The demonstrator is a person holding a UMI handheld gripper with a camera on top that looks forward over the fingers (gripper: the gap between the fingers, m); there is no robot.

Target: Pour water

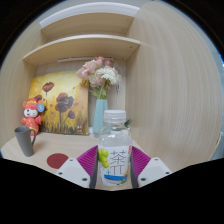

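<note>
One bottle [115,150] between the jaws' pads [88,159]; one cup [23,140].

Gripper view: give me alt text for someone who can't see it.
A clear water bottle with a white cap sits between the tool's pink-padded fingers, apparently gripped. Beyond it stand a flower vase, a poppy painting and a dark cup.

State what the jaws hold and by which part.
The gripper is shut on the water bottle, its pink pads pressing the labelled lower body on both sides; the cap is free.
</note>
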